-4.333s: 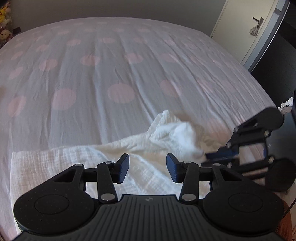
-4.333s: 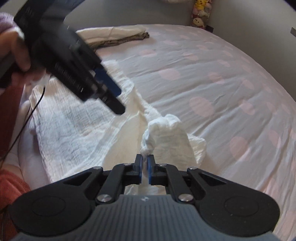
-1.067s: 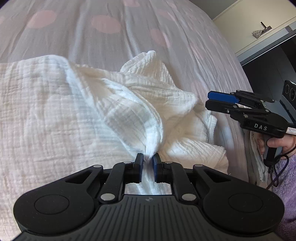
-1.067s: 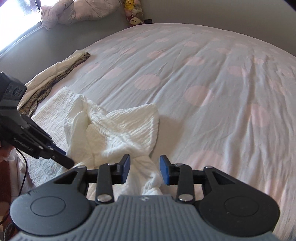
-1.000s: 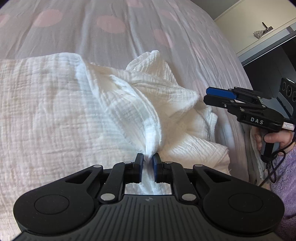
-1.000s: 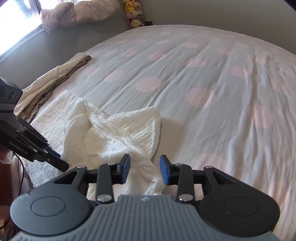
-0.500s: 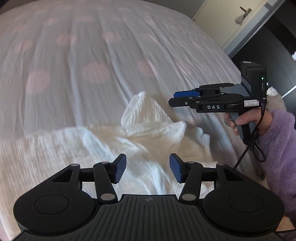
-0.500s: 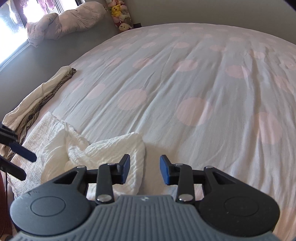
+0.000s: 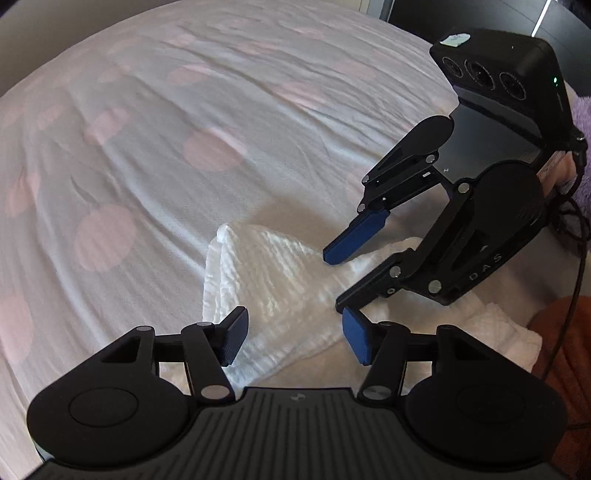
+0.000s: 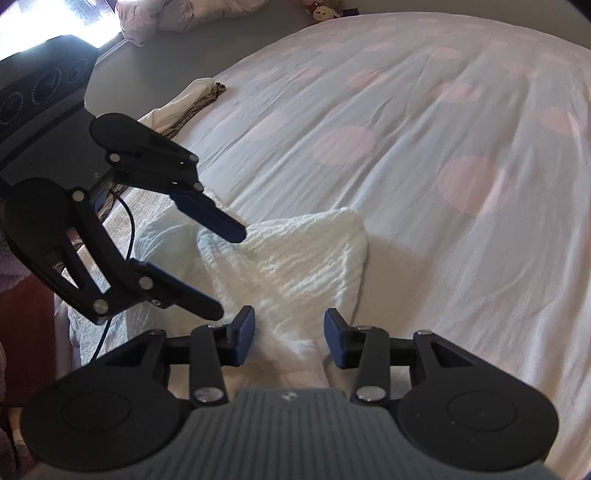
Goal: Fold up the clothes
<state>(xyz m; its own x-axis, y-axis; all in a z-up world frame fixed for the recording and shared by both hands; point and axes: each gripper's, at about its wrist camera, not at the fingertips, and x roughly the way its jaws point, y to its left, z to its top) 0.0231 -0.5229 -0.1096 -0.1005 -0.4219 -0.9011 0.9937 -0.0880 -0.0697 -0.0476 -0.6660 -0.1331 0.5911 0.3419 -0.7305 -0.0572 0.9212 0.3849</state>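
A crinkled white cloth [image 9: 273,280] lies bunched with loose folds on the bed's near side, also shown in the right wrist view [image 10: 295,258]. My left gripper [image 9: 295,341] hovers over its near edge. The jaws are opening, and the cloth lies below them untouched by the pads. My right gripper [image 10: 290,338] hangs close beside it, jaws also opening. A ridge of cloth runs between its pads without being pressed. Each gripper shows in the other's view: the right gripper [image 9: 334,282] at the right, the left gripper [image 10: 225,273] at the left.
The bed sheet [image 10: 443,129], white with pink dots, stretches far beyond the cloth. A beige and striped garment [image 10: 184,107] lies at the bed's far left edge. Lilac bedding [image 10: 166,14] sits by the window. A purple sleeve [image 9: 581,122] shows behind the right gripper.
My left gripper let go of the cloth fold, opened wide, rolled and shifted. The right gripper came down close beside it and widened slightly. The cloth now lies flatter.
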